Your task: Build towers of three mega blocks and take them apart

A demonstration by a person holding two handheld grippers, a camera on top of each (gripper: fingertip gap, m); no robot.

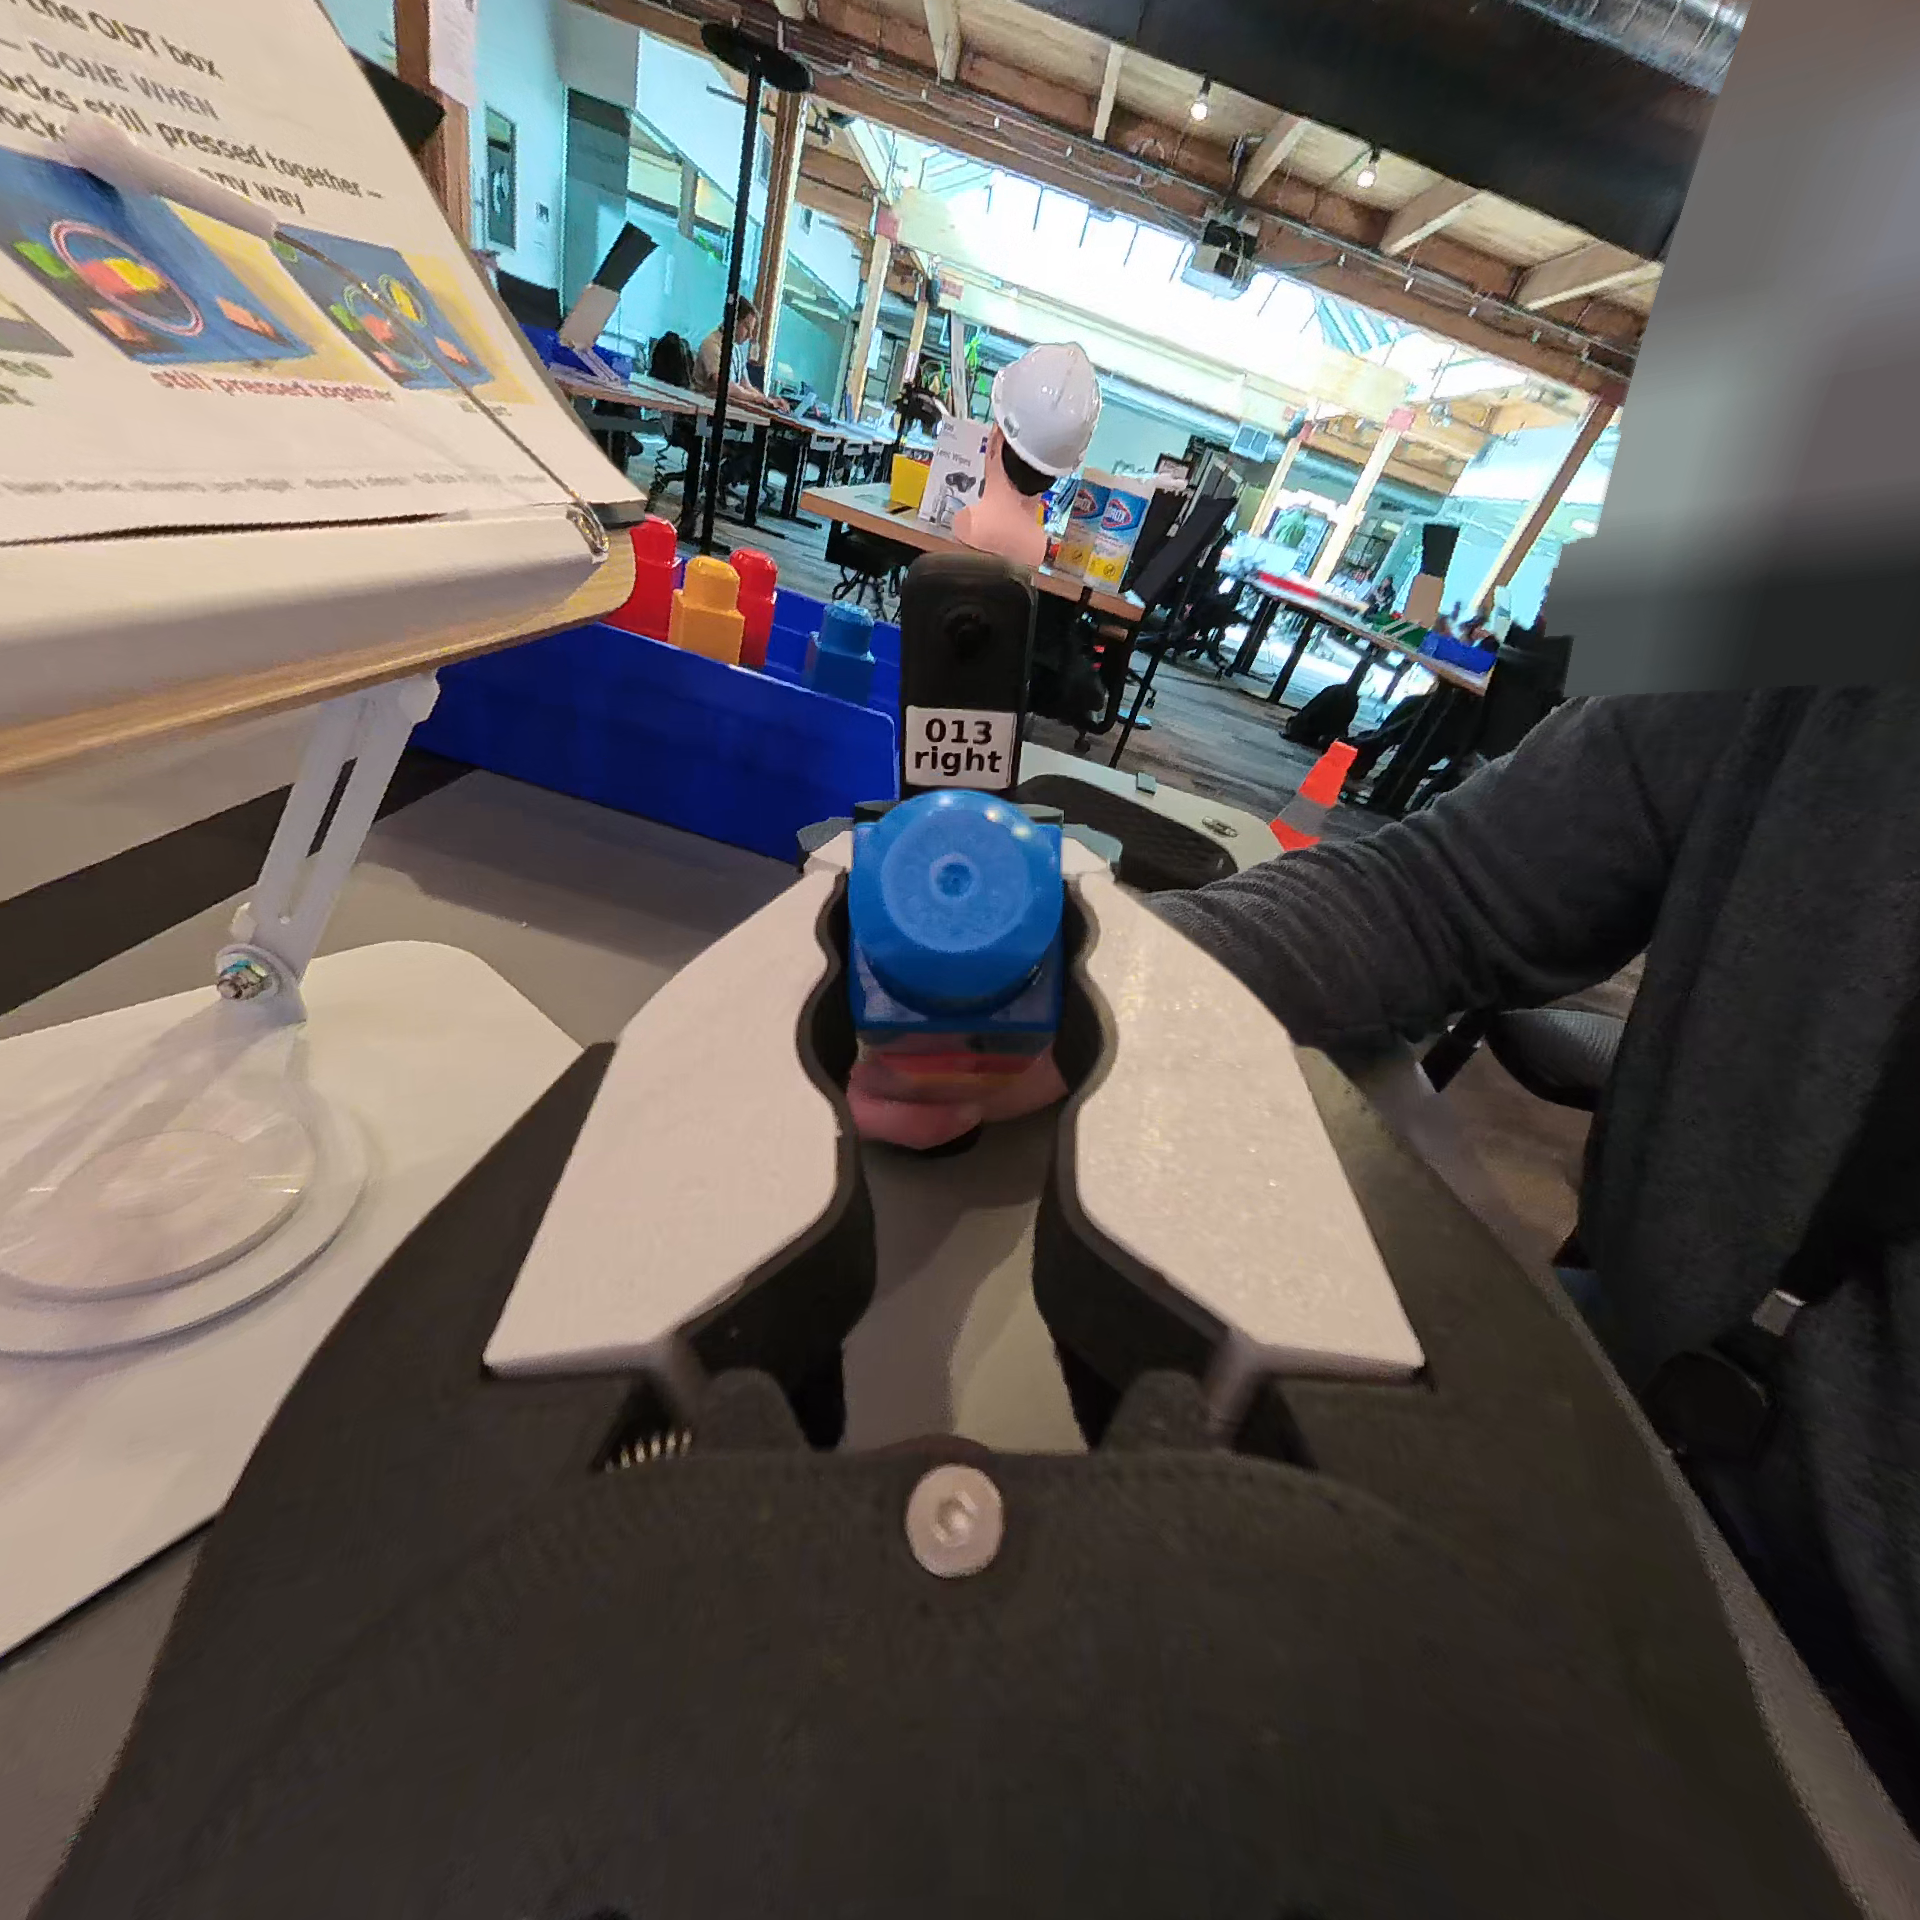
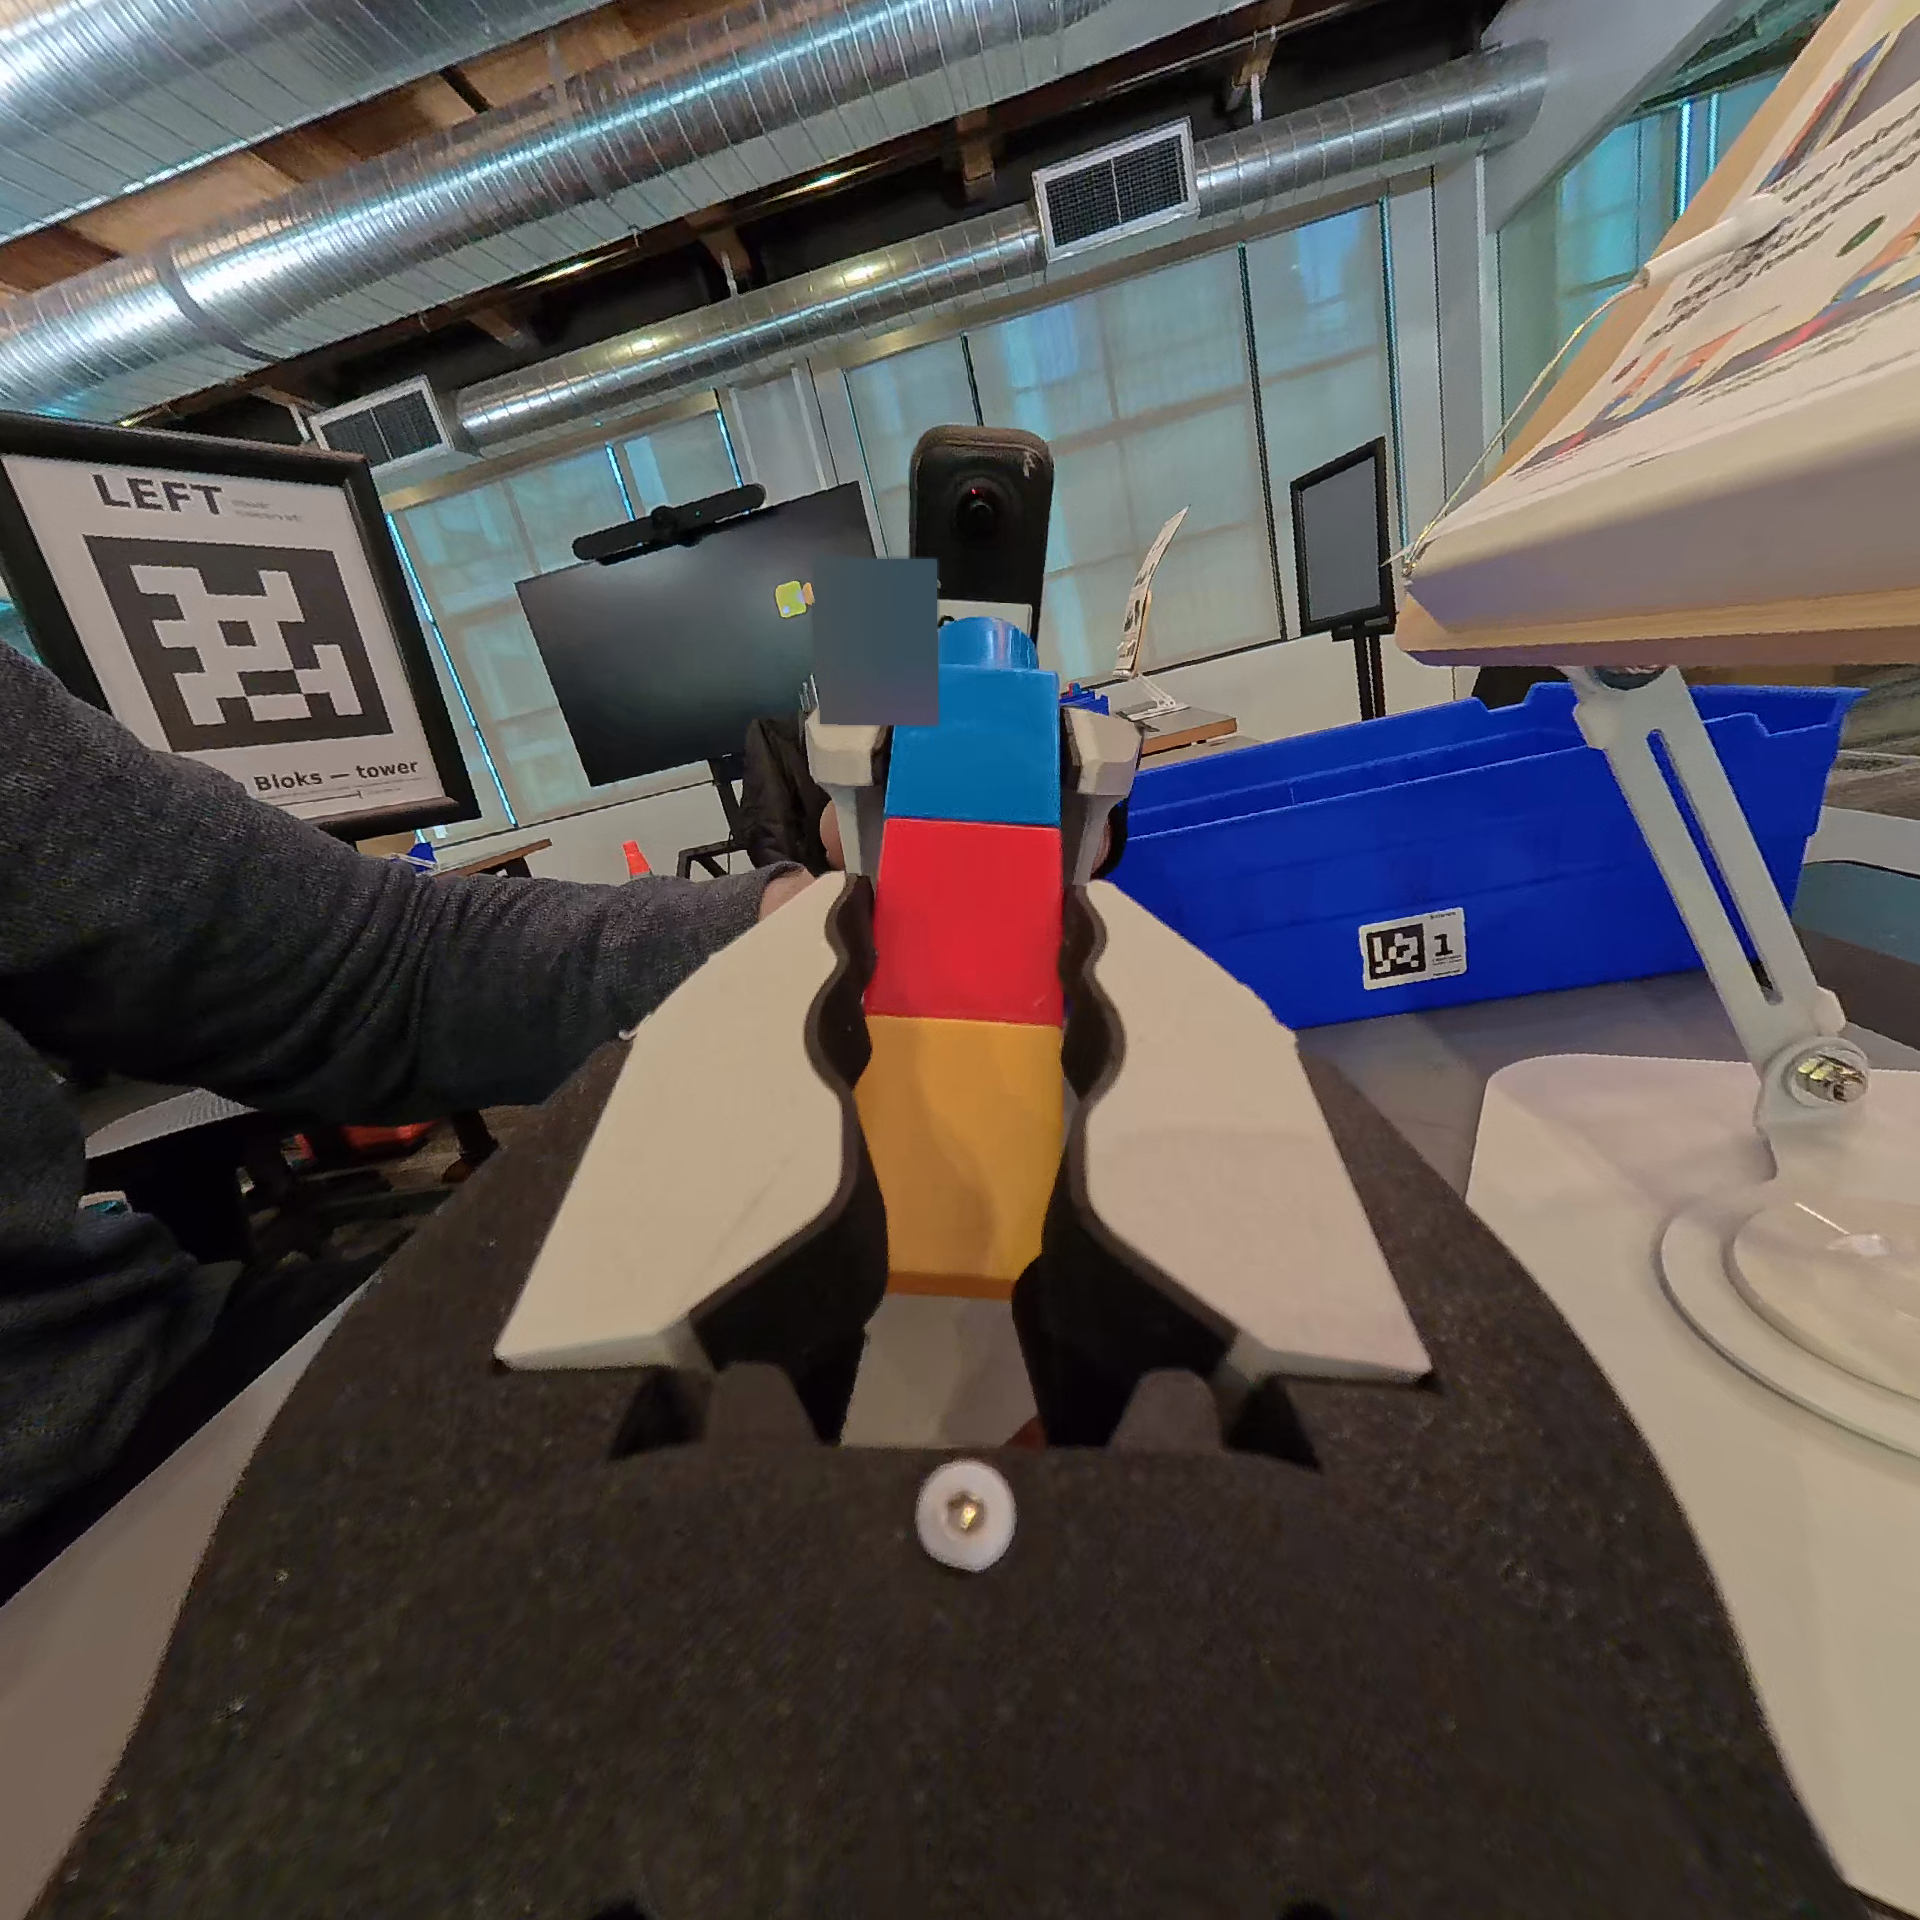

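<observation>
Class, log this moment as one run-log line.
stage: three-block tower joined | left gripper: shut on blue block | right gripper: shut on red block, orange block | tower between grippers

Blue block between tool fingers

Joined blue, red, orange blocks, horizontal, clamped between both jaws.

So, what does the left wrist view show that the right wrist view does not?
Only the left wrist view: red and orange plastic blocks standing in the blue plastic bin.

Only the right wrist view: the red middle block and orange end block, held by the right gripper.

Both: the blue plastic block, clamped by the left gripper.
</observation>
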